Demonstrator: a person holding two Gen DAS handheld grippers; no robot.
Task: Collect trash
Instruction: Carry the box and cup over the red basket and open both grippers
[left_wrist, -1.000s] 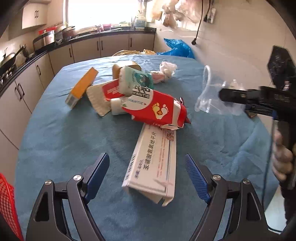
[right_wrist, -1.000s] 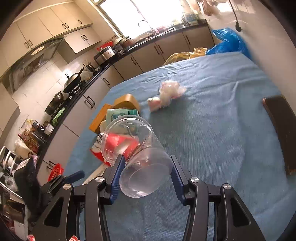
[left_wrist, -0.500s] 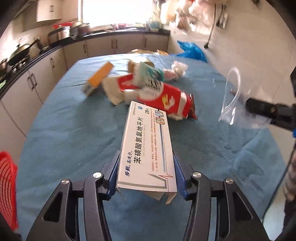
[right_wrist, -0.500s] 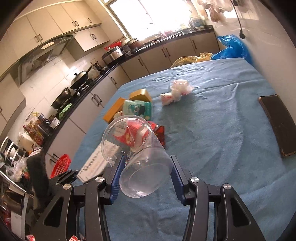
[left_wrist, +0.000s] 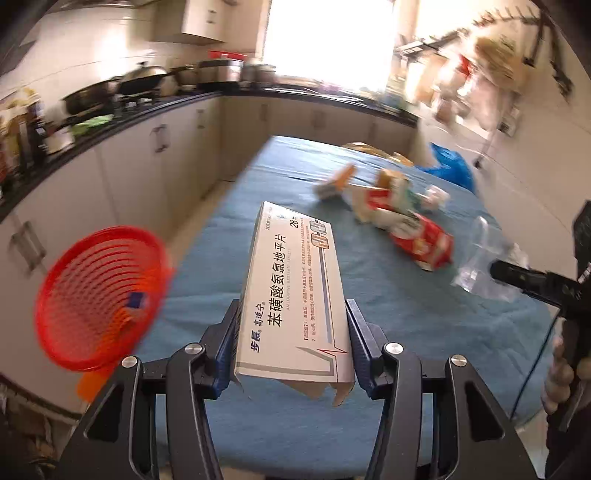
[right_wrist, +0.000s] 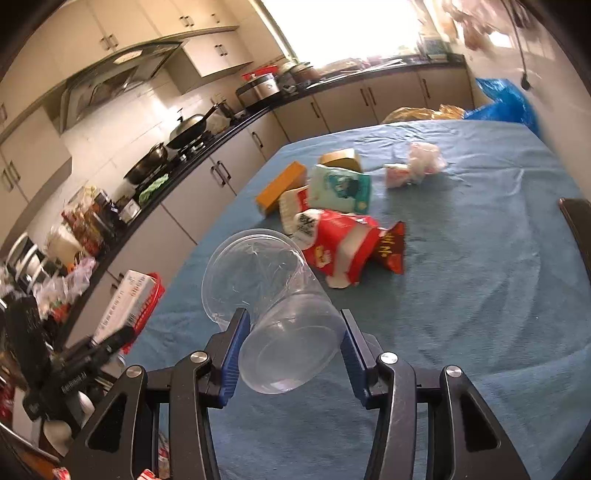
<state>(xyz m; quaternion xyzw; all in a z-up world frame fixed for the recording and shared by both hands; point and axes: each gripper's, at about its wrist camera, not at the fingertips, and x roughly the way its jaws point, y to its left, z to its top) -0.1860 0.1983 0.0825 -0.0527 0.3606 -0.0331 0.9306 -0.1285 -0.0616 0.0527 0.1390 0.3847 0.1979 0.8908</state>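
My left gripper (left_wrist: 291, 343) is shut on a long white medicine box (left_wrist: 291, 291) and holds it in the air over the left edge of the blue table (left_wrist: 388, 295). A red mesh basket (left_wrist: 96, 295) stands to the left, below table height. My right gripper (right_wrist: 291, 350) is shut on a clear plastic cup (right_wrist: 273, 317) lying on its side above the table. A pile of trash remains on the table: a red snack bag (right_wrist: 343, 247), a teal packet (right_wrist: 340, 186), an orange box (right_wrist: 280, 188) and crumpled wrappers (right_wrist: 421, 162).
Kitchen cabinets and a counter with pans (right_wrist: 184, 129) run along the left and far sides. A blue plastic bag (right_wrist: 506, 99) sits past the table's far end. A dark flat object (right_wrist: 578, 221) lies at the table's right edge.
My left gripper closed on the medicine box, lifted it and swung left toward the red basket. My right gripper kept hold of the cup and shifted slightly.
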